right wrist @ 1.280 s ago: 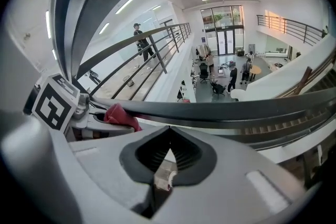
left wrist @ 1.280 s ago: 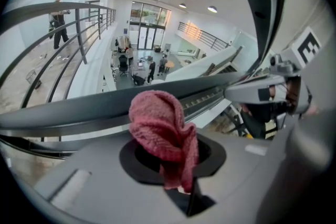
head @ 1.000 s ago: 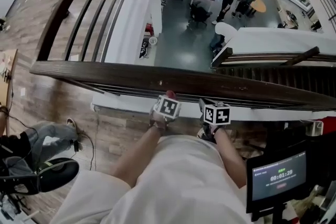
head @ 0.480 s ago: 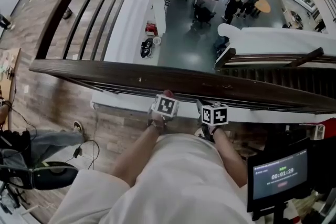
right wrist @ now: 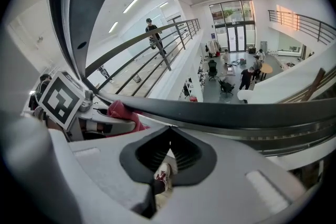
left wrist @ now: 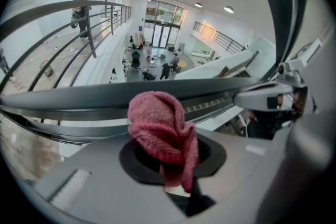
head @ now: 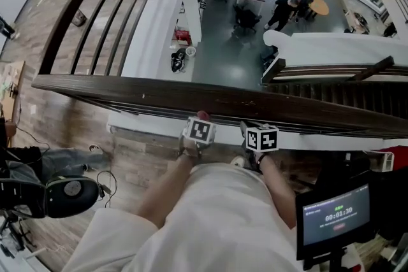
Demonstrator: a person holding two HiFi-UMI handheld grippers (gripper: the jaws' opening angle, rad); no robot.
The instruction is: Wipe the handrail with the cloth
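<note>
Just beside handrail [head: 255, 102]; cloth [left wrist: 160, 134] in left tool [head: 201, 121]

Right gripper [right wrist: 169, 131] under the dark handrail [right wrist: 236, 115]
Its jaws meet with nothing between them; at left, the left gripper [right wrist: 116, 122] holds a red cloth [right wrist: 122, 110] by the rail.

Cloth [left wrist: 160, 128] in the left claw [head: 202, 118] at the handrail's [head: 127, 91] near side; right claw [head: 245, 127] just beside, on its right.

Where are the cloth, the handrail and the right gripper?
cloth [left wrist: 160, 131], left gripper view, middle of the bunched pink fold.
handrail [head: 153, 96], head view, top face of the dark rail.
right gripper [right wrist: 169, 136], right gripper view, between its closed fingers.
</note>
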